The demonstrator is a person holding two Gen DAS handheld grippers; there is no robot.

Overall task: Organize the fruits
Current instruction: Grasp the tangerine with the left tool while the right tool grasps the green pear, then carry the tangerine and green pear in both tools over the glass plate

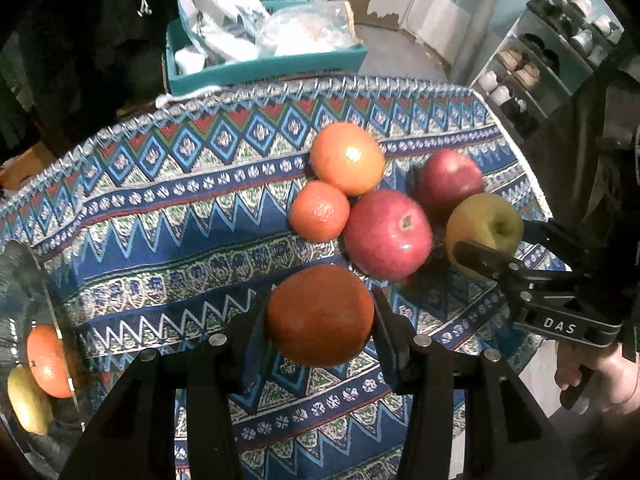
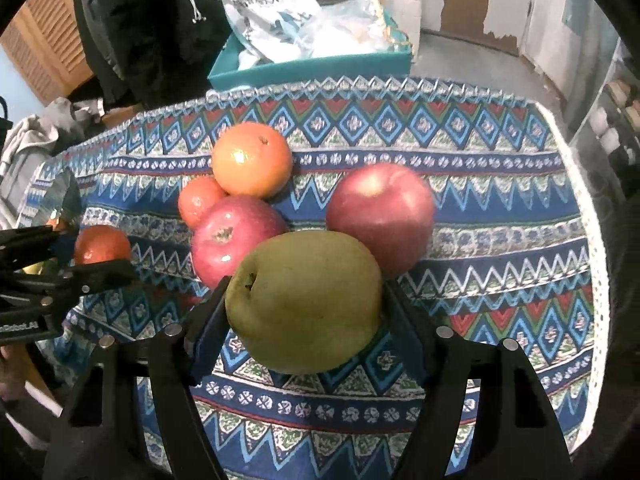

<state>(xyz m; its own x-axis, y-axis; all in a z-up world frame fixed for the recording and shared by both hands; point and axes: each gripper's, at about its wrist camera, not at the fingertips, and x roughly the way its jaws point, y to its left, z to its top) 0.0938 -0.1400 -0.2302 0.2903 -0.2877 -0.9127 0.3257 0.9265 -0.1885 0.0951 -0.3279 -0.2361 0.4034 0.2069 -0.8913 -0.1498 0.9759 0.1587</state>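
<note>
1. Left hand-held gripper [image 1: 320, 320] clamps an orange [image 1: 320, 314], held above the desk [image 1: 160, 240], likely for sorting.
2. Right hand-held gripper [image 2: 306, 312] grips a green pear [image 2: 304, 300] beside the red apples [image 2: 236, 236].

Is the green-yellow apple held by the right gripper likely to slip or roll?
The green-yellow apple looks smooth and round, so it may slip between the right gripper's fingers. It seems firm, probably not fragile. Set on the tablecloth, it could roll.

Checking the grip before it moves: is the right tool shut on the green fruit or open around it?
Shut on it: in the right wrist view both fingers of the right tool press the green fruit.
</note>
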